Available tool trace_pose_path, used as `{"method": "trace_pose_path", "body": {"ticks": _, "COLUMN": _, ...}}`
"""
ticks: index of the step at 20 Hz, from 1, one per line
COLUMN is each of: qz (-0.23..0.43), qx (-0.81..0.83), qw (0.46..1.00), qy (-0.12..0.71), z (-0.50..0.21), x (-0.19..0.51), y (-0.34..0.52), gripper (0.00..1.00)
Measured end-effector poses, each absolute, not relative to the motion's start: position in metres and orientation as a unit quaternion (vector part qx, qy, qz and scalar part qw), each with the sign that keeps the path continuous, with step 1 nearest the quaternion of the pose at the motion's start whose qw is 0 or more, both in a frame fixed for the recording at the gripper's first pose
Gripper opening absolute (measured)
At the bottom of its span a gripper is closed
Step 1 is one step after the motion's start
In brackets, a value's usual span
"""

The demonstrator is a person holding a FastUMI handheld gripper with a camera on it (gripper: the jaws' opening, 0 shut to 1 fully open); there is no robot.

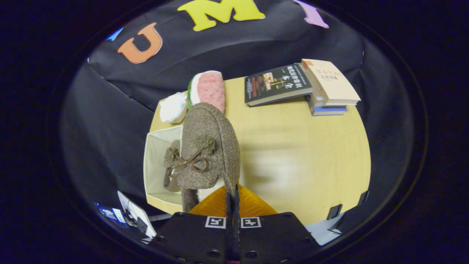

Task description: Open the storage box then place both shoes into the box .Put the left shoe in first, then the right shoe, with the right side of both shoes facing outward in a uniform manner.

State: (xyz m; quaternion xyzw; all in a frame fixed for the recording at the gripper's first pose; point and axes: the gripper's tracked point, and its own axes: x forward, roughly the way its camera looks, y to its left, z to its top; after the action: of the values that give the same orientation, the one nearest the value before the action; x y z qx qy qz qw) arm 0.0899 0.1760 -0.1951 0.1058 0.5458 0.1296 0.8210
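A pale wooden table [293,157] stands in front of the booth's black cloth wall, and the gripper looks down on it from above. At the left end of the table sits the open white storage box [155,161], with one brown fuzzy shoe [171,165] already lying inside against its near wall (only part of it shows past the one in hand). Over the box's right edge hangs the second shoe [210,146], a woolly slipper with a ribbon bow and two small pompoms, its toe pointing away from the fingers. Beyond it lie a white soft thing [173,107] and a watermelon-slice cushion [209,88]. The gripper [232,198] is pinched tight on the slipper's heel rim, both fingers pressed together with the thin collar between them.

The slipper looks light and soft; held by the rim alone it will likely sag and swing, so the lowering should be slow. The fabric is grippy, not slippery, and a hold on the stiffer heel edge seems the sound choice. It must still drop beside its mate inside the box.

Farther right, near the far edge, lies a dark book [276,84], then a short stack of books [329,88].
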Motion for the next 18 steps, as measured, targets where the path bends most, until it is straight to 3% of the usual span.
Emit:
{"method": "trace_pose_path", "body": {"ticks": 6, "qz": 0.164, "qx": 0.132, "qw": 0.807, "qy": 0.552, "z": -0.188, "x": 0.084, "y": 0.287, "gripper": 0.00}}
{"method": "trace_pose_path", "body": {"ticks": 11, "qz": 0.131, "qx": 0.101, "qw": 0.815, "qy": 0.556, "z": -0.231, "x": 0.094, "y": 0.343, "gripper": 0.00}}
{"method": "trace_pose_path", "body": {"ticks": 18, "qz": 0.051, "qx": 0.078, "qw": 0.815, "qy": 0.572, "z": -0.309, "x": 0.115, "y": 0.358, "gripper": 0.00}}
